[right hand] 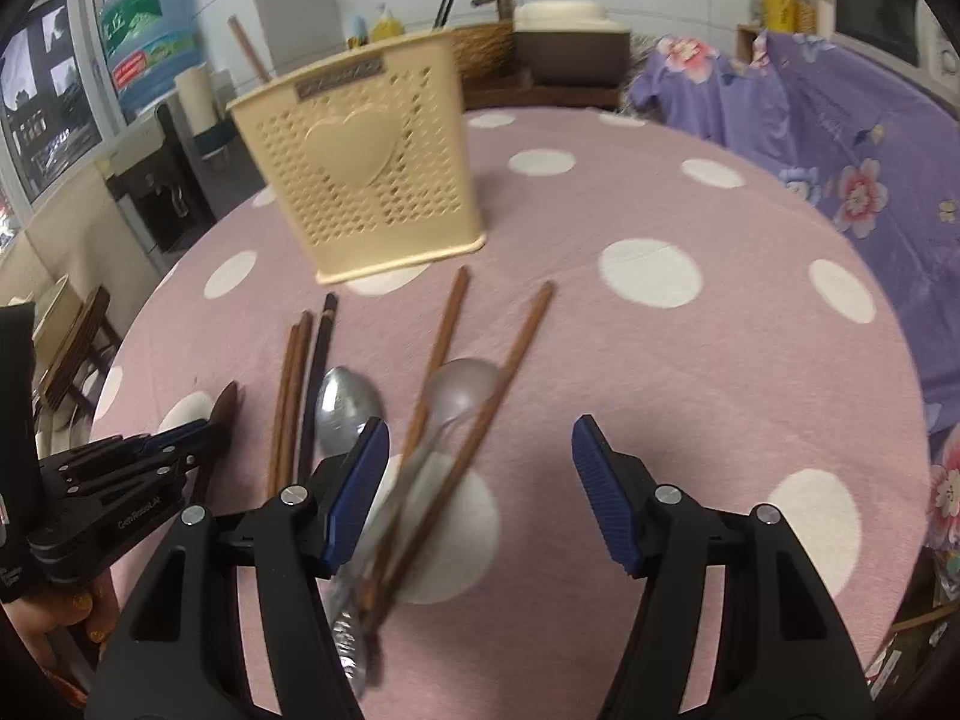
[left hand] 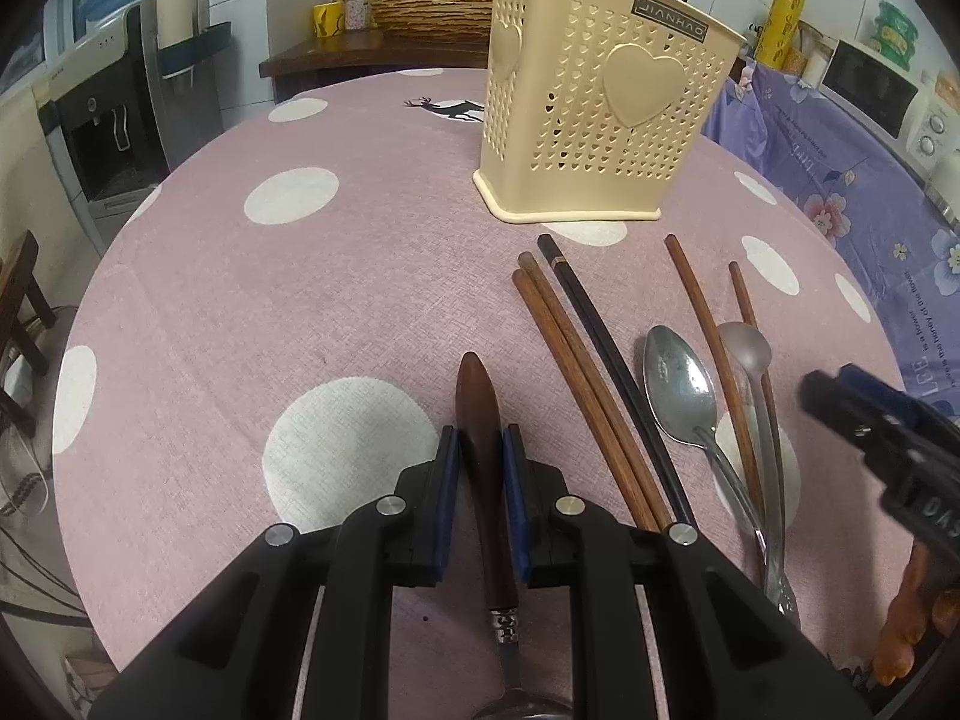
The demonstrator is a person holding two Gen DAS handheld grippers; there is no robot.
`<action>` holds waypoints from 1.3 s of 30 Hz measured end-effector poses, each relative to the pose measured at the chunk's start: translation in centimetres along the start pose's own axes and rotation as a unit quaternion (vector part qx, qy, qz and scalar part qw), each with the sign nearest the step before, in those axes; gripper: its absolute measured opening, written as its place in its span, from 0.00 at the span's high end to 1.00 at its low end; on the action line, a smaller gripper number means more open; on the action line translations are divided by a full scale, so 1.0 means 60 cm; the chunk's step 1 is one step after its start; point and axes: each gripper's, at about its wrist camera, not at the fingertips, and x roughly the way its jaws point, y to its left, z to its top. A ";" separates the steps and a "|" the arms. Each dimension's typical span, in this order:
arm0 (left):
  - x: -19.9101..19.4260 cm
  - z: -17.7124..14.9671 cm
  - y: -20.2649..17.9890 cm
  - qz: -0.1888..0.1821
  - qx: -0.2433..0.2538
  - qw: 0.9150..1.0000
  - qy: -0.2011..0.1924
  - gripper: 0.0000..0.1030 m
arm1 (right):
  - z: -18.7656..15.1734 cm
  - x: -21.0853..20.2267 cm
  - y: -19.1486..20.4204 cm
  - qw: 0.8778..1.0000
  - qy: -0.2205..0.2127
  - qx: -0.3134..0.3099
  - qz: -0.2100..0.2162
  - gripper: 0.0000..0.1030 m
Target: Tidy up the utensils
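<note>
My left gripper [left hand: 480, 450] is shut on the dark wooden handle [left hand: 479, 414] of a utensil lying on the pink dotted tablecloth [left hand: 240, 312]. My right gripper [right hand: 477, 450] is open and empty above two crossed brown chopsticks [right hand: 480, 384] and a metal spoon [right hand: 462, 390]. A cream perforated utensil holder [left hand: 594, 114] stands upright behind the utensils; it also shows in the right wrist view [right hand: 360, 162]. Two brown chopsticks [left hand: 576, 378], a black chopstick [left hand: 606, 354] and a large metal spoon [left hand: 678, 390] lie between the grippers.
A purple flowered cloth [left hand: 840, 180] covers furniture to the right. A water dispenser [left hand: 102, 120] stands at the left, past the table's edge. A dark wooden shelf [left hand: 372, 48] sits behind the table. The right gripper shows at the right edge [left hand: 870, 426].
</note>
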 end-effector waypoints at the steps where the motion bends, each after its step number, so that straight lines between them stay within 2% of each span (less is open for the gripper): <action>1: 0.000 0.000 -0.001 0.000 0.002 1.000 -0.001 0.84 | 0.002 0.010 0.008 1.000 0.010 -0.001 -0.007 0.42; 8: -0.001 0.000 0.007 -0.014 0.000 1.000 -0.004 0.84 | 0.017 0.062 0.031 0.998 0.050 -0.001 -0.046 0.48; 10: -0.001 0.000 0.011 -0.018 -0.001 1.000 -0.005 0.84 | 0.015 0.075 0.033 0.997 0.061 -0.001 -0.048 0.58; 11: -0.001 0.000 0.013 -0.020 -0.001 1.000 -0.004 0.85 | 0.015 0.078 0.036 0.997 0.062 -0.005 -0.053 0.59; 13: -0.002 0.000 0.014 -0.023 -0.001 1.000 -0.005 0.84 | 0.016 0.077 0.038 0.997 0.056 -0.007 -0.058 0.71; 15: -0.002 -0.001 0.016 -0.025 -0.001 1.000 -0.005 0.84 | 0.016 0.075 0.030 0.997 0.056 0.004 -0.050 0.76; 18: -0.002 0.000 0.015 -0.026 -0.001 1.000 -0.006 0.85 | 0.016 0.062 0.021 0.998 0.047 0.008 -0.040 0.91; 25: -0.001 0.000 0.014 -0.024 0.000 1.000 -0.007 0.85 | 0.016 0.031 -0.029 0.998 0.039 0.040 0.010 0.96; 29: -0.001 0.000 0.014 -0.025 0.000 1.000 -0.006 0.84 | 0.018 0.010 -0.055 0.999 0.026 0.019 -0.029 0.96; 31: -0.001 0.000 0.014 -0.022 0.002 1.000 -0.007 0.84 | 0.022 -0.002 -0.068 0.999 0.027 0.020 -0.023 0.96; 32: -0.001 -0.001 0.014 -0.022 0.002 1.000 -0.007 0.84 | 0.024 -0.006 -0.072 0.999 0.025 0.015 -0.036 0.96; 35: 0.000 -0.001 0.013 -0.021 0.001 1.000 -0.007 0.84 | 0.027 -0.006 -0.076 0.992 0.007 -0.034 -0.122 0.96; 39: 0.000 -0.001 0.013 -0.020 0.001 1.000 -0.006 0.84 | 0.020 0.020 -0.075 0.982 0.015 -0.081 -0.167 0.96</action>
